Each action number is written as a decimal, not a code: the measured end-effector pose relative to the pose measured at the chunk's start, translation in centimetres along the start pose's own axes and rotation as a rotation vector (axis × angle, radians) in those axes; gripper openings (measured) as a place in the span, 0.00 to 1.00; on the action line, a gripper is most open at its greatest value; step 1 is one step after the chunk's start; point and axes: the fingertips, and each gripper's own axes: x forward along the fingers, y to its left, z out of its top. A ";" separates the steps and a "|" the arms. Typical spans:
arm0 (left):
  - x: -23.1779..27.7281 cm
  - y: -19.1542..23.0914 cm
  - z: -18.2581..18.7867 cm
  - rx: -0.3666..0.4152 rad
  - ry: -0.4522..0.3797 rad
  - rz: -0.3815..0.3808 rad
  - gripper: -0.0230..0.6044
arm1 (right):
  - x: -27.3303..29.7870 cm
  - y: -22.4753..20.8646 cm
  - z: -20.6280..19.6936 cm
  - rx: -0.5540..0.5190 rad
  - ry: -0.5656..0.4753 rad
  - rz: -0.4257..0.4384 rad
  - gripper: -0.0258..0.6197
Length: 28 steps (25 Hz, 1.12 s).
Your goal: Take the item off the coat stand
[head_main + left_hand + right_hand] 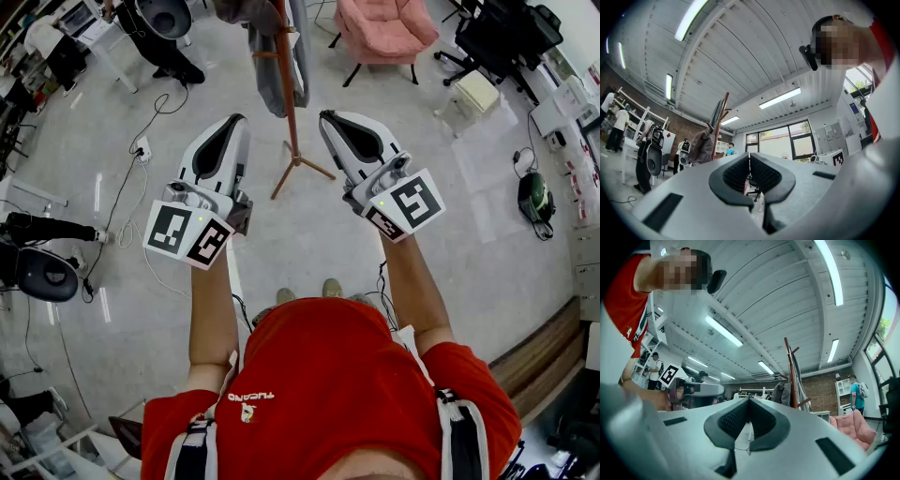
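Note:
The coat stand (290,89) is a reddish-brown wooden pole on splayed legs, straight ahead on the grey floor. A grey garment (265,52) hangs from its upper pegs. Both grippers are held up in front of me, short of the stand and apart from it. My left gripper (238,119) points at the stand from the left, jaws shut and empty. My right gripper (325,116) points at it from the right, also shut with nothing between its pads. In the left gripper view the stand (720,125) and garment (700,146) rise beyond the jaws; in the right gripper view the stand (790,371) stands right of centre.
A pink armchair (384,28) sits behind the stand, a black office chair (502,37) further right. A person (159,37) stands at the far left. Cables and a power strip (142,148) lie on the floor left; black equipment (42,272) is beside me.

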 end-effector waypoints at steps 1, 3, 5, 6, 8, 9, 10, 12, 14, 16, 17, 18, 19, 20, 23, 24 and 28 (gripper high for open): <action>-0.3 0.1 0.0 0.000 -0.001 -0.001 0.06 | 0.1 0.3 -0.1 -0.001 0.001 0.001 0.08; -0.9 0.3 0.0 0.000 -0.004 -0.004 0.06 | 0.3 1.0 -0.2 0.002 0.001 0.009 0.08; -1.4 0.5 -0.1 0.000 -0.006 -0.004 0.06 | 0.5 1.7 -0.5 0.008 -0.002 0.021 0.08; -1.6 0.7 -0.2 -0.001 -0.007 -0.002 0.06 | 0.6 2.0 -0.5 0.011 -0.004 0.025 0.08; -2.0 1.3 0.0 -0.002 -0.011 0.002 0.06 | 1.1 2.3 -0.7 0.014 -0.006 0.025 0.08; -2.1 1.8 0.2 -0.002 -0.013 0.003 0.06 | 1.6 2.5 -0.7 0.015 -0.005 0.024 0.08; -2.4 2.4 0.5 -0.003 -0.016 0.005 0.06 | 2.1 2.7 -0.7 0.016 -0.003 0.021 0.08; -3.0 3.7 1.2 -0.006 -0.025 0.009 0.06 | 3.1 3.4 -0.8 0.015 -0.001 0.017 0.08; -3.6 4.9 1.7 -0.010 -0.037 0.009 0.06 | 3.9 4.1 -0.9 0.010 -0.002 0.012 0.08; -4.3 5.7 1.9 -0.012 -0.045 0.001 0.06 | 4.4 4.9 -1.3 0.005 0.000 0.005 0.08; -4.5 6.1 2.0 -0.011 -0.048 -0.007 0.06 | 4.6 5.3 -1.5 0.003 0.003 0.002 0.08; -4.7 6.4 2.1 -0.010 -0.050 -0.015 0.06 | 4.9 5.7 -1.7 0.002 0.005 -0.002 0.08; -4.7 6.8 2.3 -0.008 -0.050 -0.022 0.06 | 5.2 6.0 -1.9 0.001 0.008 -0.005 0.08; -4.7 7.2 2.5 -0.007 -0.051 -0.029 0.07 | 5.6 6.3 -2.0 -0.001 0.010 -0.008 0.08; -4.1 8.6 3.1 -0.014 -0.052 -0.047 0.10 | 6.7 6.9 -2.1 -0.010 0.021 -0.014 0.08; -3.8 9.0 3.1 -0.021 -0.052 -0.052 0.12 | 7.0 6.8 -2.1 -0.013 0.025 -0.015 0.08; -1.8 10.1 2.8 -0.029 -0.051 -0.059 0.17 | 7.6 5.2 -2.2 -0.023 0.026 -0.022 0.08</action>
